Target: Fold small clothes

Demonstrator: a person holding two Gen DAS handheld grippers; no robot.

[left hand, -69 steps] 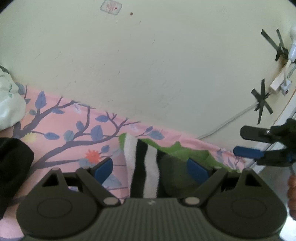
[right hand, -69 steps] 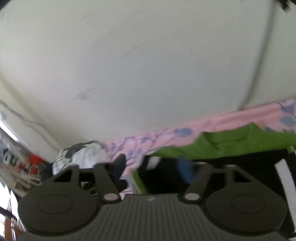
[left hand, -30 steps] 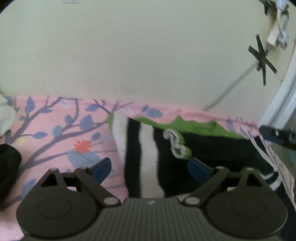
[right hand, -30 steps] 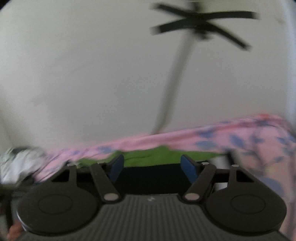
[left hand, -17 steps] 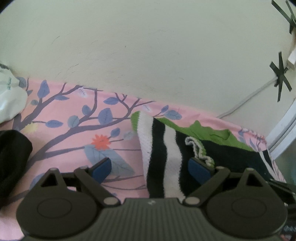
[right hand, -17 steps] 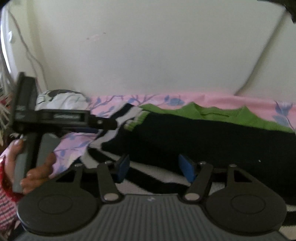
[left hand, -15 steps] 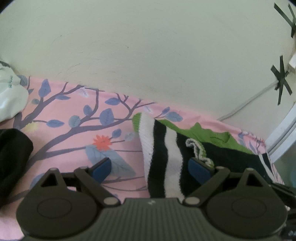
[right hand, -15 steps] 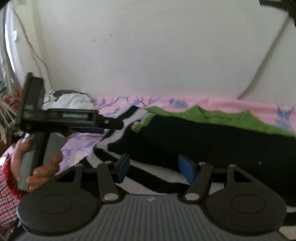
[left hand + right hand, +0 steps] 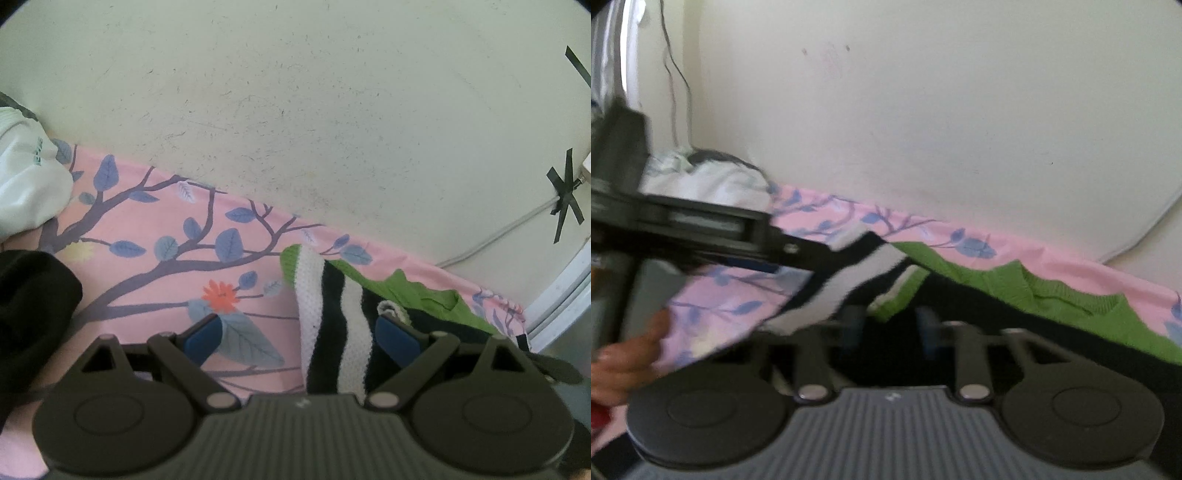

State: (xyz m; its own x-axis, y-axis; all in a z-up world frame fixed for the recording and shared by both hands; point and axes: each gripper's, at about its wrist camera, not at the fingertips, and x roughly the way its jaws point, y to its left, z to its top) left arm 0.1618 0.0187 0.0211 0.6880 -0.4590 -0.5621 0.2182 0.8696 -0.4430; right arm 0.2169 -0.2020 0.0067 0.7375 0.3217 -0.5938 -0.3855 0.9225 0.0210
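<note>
- A pale wall [image 9: 295, 122] is seen filling the upper part of both views, with a cable [image 9: 495, 236] held to it by crossed black tape [image 9: 565, 199].
- A pink sheet [image 9: 147, 251] printed with branches and blue leaves is spread below the wall.
- A small knitted sweater [image 9: 1052, 306], black with a green neckline and black-and-white striped sleeves, is laid on the sheet near the wall.
- A white garment [image 9: 26, 188] and a black one [image 9: 29, 295] are seen at the sheet's left edge.
- The left gripper [image 9: 301, 330] is held with its jaws wide apart, a striped sleeve [image 9: 332, 325] lying between them, ungripped.
- The right gripper [image 9: 890, 326] is blurred; its jaws are closing over the dark fabric of the sweater, though a firm grip cannot be confirmed.
- The left gripper's handle is seen held by a hand [image 9: 624, 362].
</note>
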